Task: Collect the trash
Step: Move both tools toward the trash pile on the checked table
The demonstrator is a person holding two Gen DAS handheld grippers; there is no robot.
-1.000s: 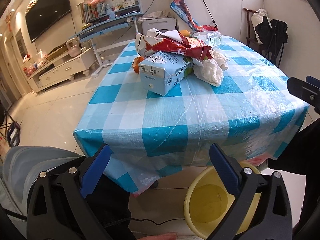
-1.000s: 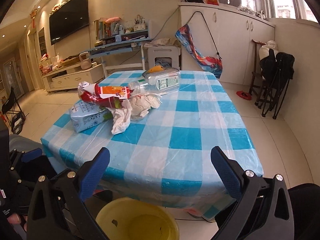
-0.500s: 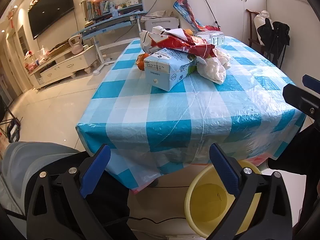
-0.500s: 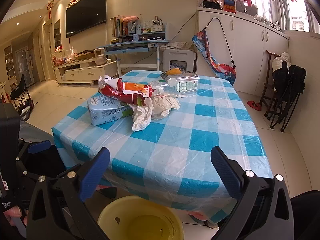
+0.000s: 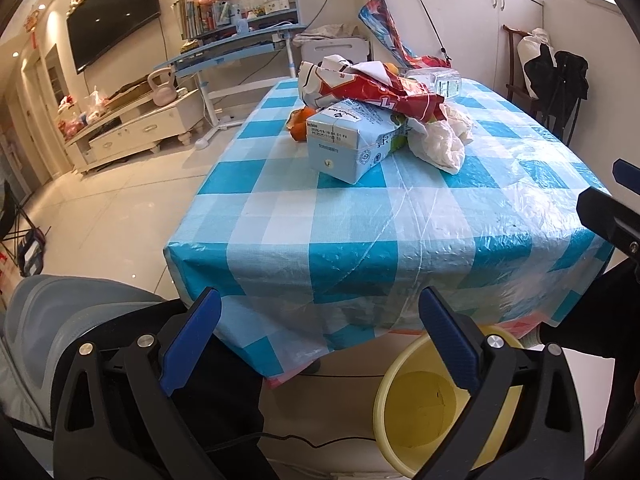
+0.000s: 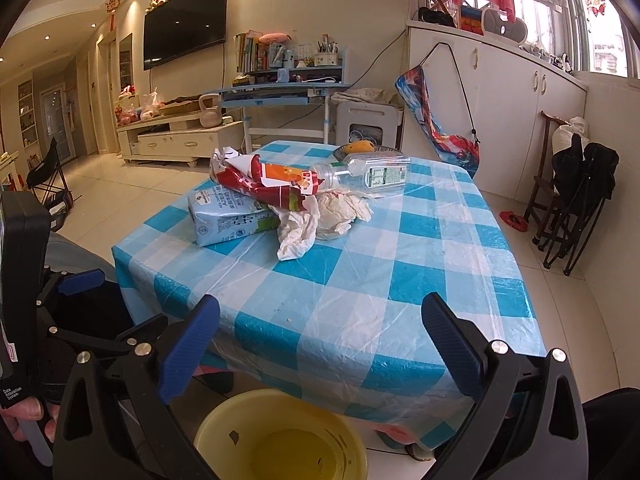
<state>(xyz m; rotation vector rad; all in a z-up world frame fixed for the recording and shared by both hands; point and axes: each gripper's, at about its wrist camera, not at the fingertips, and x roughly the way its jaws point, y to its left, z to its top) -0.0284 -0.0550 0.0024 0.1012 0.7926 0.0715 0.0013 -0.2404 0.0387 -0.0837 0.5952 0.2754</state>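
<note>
As both views have risen and tipped up over the last second, the left gripper [image 5: 320,336] and right gripper [image 6: 320,340] hang spread and empty short of the table [image 5: 360,220], trash pile [image 5: 376,120] untouched mid-table, bin [image 6: 280,436] below, so collecting hasn't begun.

On the end face of the pale-blue rectangular drink carton [image 5: 352,142], a printed date line is seen, roughly "2026-03-19"; the rest is too small to be read. "Data Acquisition System" is printed on the black handheld device body [image 6: 18,394] at the left edge of the right wrist view.
</note>
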